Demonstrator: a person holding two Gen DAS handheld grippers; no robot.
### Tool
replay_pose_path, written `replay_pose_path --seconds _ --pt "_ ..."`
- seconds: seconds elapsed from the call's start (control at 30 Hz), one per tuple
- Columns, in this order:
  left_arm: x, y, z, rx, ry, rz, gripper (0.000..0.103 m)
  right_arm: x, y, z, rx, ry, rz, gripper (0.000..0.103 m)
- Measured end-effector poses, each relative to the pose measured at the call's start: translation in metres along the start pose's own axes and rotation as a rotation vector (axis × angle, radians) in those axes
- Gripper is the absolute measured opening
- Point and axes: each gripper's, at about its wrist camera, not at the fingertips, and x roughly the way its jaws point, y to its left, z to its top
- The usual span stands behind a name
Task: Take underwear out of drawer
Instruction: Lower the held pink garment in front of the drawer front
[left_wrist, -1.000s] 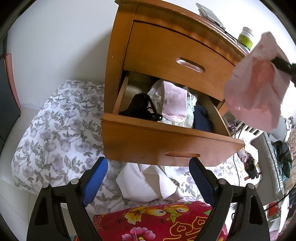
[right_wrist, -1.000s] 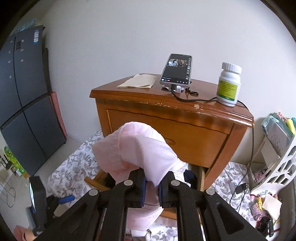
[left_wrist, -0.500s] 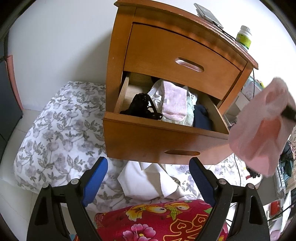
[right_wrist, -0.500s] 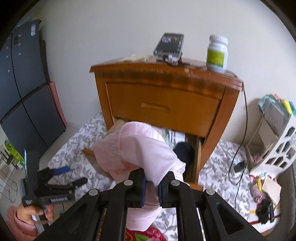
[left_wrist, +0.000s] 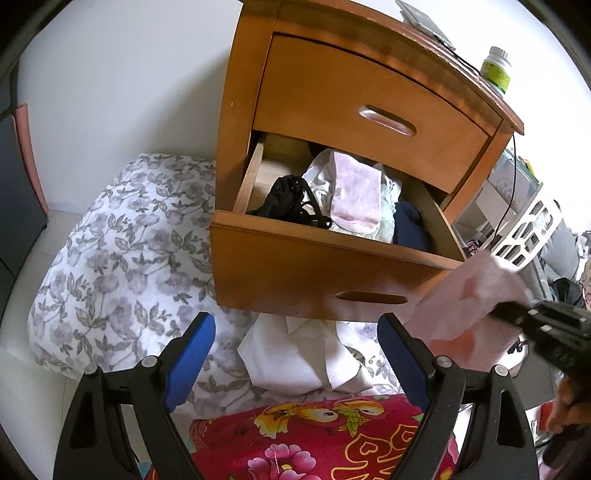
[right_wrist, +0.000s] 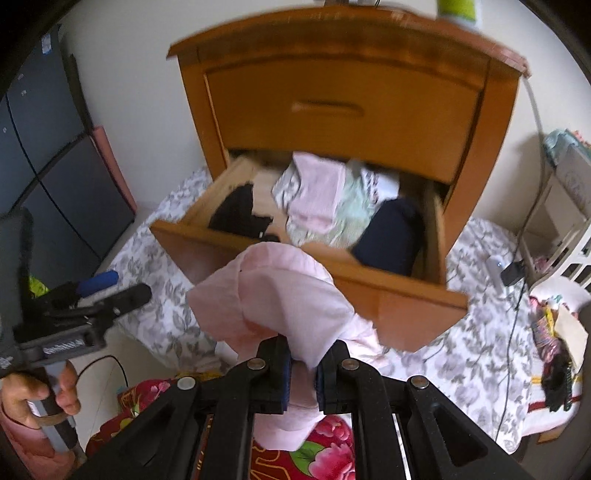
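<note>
The right gripper (right_wrist: 302, 373) is clamped narrow on a pale pink cotton pair of underwear (right_wrist: 280, 302), which bunches above the blue pads and hangs below them, outside and in front of the pulled-out lower wooden drawer (right_wrist: 399, 295) of the orange-brown wooden nightstand (right_wrist: 343, 74). In the left wrist view the same pink garment (left_wrist: 469, 302) hangs just right of the drawer's front corner, with the black right tool gripping it from the right. The left gripper (left_wrist: 295, 350) stands wide apart with nothing between its blue-padded fingers (left_wrist: 192, 354), pointing down at a folded white cloth (left_wrist: 295, 354) lying on the grey floral sheet (left_wrist: 122, 258) below the drawer. Inside the drawer lie a black lacy garment (left_wrist: 291, 199), a pink ribbed piece (left_wrist: 354, 195) on pale green fabric, and a navy item (left_wrist: 410, 225). A white pill bottle with a green label (left_wrist: 496, 70) stands on the nightstand top. A red flowered quilt (left_wrist: 317, 435) fills the near edge
</note>
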Motion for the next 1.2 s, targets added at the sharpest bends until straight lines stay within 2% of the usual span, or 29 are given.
replay_pose_path --seconds 0.2,0.6,0.87,1.2 --pt "0.006 0.004 -0.001 -0.009 0.015 0.002 0.09 0.045 0.012 -0.008 -0.018 0.099 0.001 0.011" --pt "0.022 0.013 -0.004 -0.027 0.051 0.011 0.09 0.113 0.023 -0.011 0.008 0.239 0.02 0.011" --pt "0.034 0.019 -0.005 -0.038 0.083 0.02 0.09 0.139 0.024 -0.013 0.026 0.29 0.012 0.011" --pt "0.038 0.021 -0.006 -0.043 0.096 0.021 0.09 0.147 0.027 -0.015 0.011 0.312 0.003 0.013"
